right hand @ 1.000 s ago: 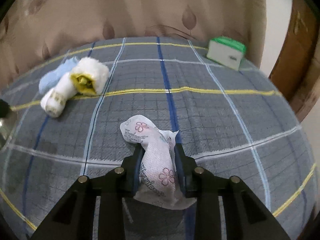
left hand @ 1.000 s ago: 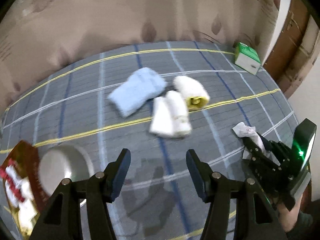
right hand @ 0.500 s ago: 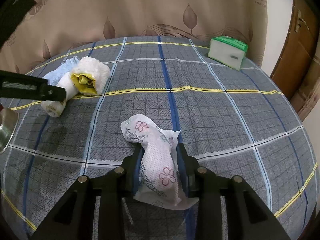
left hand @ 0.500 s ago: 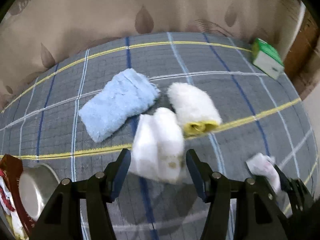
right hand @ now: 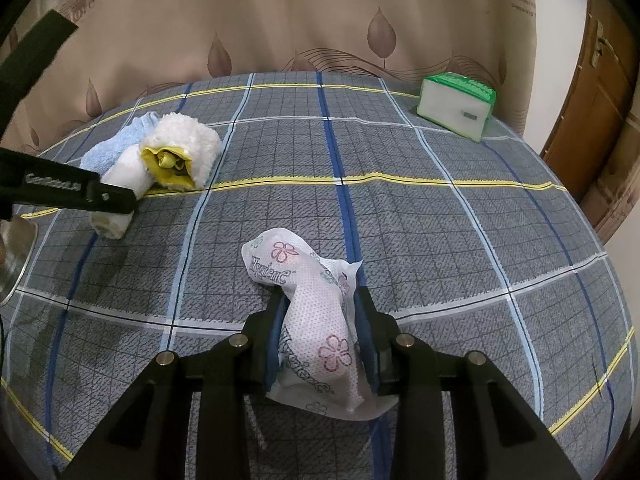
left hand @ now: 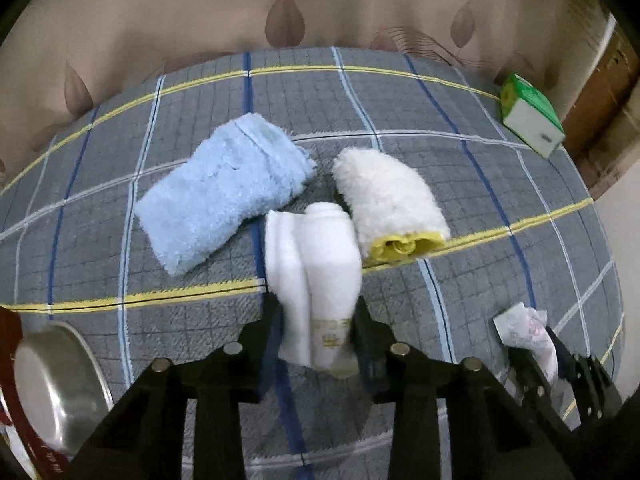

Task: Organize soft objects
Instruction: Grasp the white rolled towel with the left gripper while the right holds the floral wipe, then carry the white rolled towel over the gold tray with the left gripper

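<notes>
Left gripper [left hand: 316, 320] lowered, jaws just closed on white towel [left hand: 316, 276], right gripper [right hand: 320, 320] pinching tissue pack [right hand: 316, 312] (metal bowl [left hand: 56, 384] apart).

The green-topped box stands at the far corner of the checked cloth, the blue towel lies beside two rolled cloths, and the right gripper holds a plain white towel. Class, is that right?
Not quite. The right gripper holds a flower-printed wipes packet, not a plain white towel; the right wrist view shows it. The rest stands.
</notes>
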`<state>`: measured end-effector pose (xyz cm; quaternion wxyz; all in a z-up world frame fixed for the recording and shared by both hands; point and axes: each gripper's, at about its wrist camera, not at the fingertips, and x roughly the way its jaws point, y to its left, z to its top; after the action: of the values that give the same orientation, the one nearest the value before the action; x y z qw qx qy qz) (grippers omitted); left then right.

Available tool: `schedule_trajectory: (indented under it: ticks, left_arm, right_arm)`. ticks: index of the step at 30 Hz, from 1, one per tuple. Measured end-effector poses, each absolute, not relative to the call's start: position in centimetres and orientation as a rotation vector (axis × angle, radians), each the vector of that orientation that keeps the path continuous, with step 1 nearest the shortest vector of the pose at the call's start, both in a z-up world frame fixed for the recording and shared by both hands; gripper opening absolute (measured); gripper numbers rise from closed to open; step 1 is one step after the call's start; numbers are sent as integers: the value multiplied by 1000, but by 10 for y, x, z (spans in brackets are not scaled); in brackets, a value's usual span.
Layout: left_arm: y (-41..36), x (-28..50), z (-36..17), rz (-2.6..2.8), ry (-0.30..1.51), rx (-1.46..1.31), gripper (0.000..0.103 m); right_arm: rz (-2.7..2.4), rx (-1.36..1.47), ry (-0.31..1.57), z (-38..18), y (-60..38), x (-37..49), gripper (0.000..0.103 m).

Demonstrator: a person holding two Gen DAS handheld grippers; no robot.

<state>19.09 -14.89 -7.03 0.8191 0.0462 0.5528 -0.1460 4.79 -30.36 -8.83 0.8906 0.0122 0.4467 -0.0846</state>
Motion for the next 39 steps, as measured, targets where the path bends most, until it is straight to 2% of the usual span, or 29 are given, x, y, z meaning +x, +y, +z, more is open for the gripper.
schedule_trajectory:
  ticks: [23, 34, 39]
  left_arm:
    - [-90, 108, -22, -384, 1179, 80, 32]
    - [-14, 67, 11, -279, 1151, 73, 32]
    - [45, 60, 29, -180, 1125, 41, 32]
  right_arm:
    - [-182, 10, 928, -89, -303, 48, 32]
    - [-182, 12, 928, -88, -302, 48, 32]
    - [-182, 11, 928, -88, -302, 48, 33]
